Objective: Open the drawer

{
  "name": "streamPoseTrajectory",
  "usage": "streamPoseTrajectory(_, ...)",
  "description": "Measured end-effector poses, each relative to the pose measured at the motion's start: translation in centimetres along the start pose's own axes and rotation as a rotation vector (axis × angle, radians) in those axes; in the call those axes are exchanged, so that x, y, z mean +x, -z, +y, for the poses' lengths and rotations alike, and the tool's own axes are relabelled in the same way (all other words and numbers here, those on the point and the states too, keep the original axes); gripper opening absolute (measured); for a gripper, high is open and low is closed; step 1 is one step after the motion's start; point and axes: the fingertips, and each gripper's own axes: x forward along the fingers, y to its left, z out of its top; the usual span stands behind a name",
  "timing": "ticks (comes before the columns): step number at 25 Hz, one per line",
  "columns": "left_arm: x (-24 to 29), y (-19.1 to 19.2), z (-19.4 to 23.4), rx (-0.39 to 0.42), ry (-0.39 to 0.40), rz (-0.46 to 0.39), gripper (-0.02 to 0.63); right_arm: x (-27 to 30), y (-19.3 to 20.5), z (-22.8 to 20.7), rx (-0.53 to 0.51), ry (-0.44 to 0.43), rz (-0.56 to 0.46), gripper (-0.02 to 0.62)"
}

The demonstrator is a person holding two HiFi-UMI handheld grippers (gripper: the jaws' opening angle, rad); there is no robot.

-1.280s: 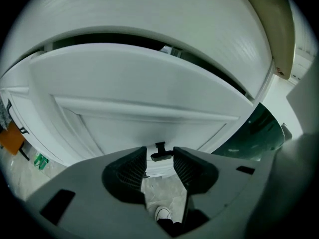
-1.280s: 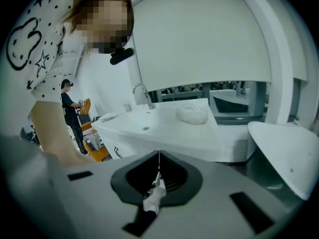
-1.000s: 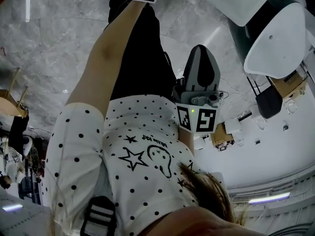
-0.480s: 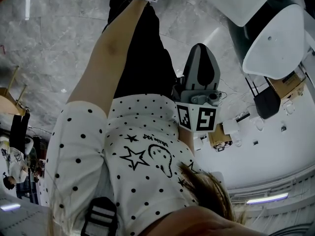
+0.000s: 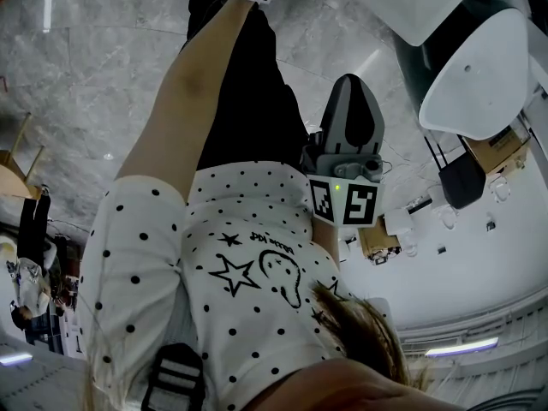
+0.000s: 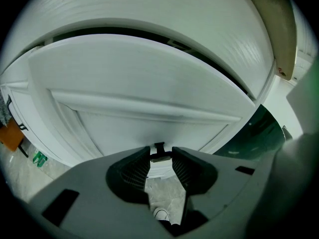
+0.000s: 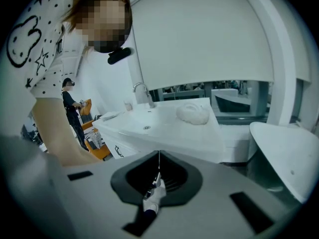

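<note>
You are clamping your left gripper (image 6: 160,158) narrowly on the small dark handle (image 6: 159,148) at the near edge of the white drawer (image 6: 139,83), which is standing ajar. Your right gripper (image 7: 159,159) is pressing its empty jaws together, facing a far sink counter (image 7: 169,131).

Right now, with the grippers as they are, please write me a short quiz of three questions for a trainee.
1. True or false: the right gripper has its jaws together, with nothing between them.
2. What do the jaws of the left gripper close on? A) a spoon B) the dark drawer handle C) a cup
3. Fill in: the drawer front is ____ in colour.
Key: 1 true; 2 B; 3 white.
</note>
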Motion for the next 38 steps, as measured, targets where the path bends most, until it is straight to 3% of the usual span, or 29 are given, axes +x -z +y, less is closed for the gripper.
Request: streamPoseTrajectory(38,-0.8,1.1,-0.3,-0.011,0.020,0.002,0.140,0.4,0.3,0.7,-0.033,-0.014,0.020,0.014)
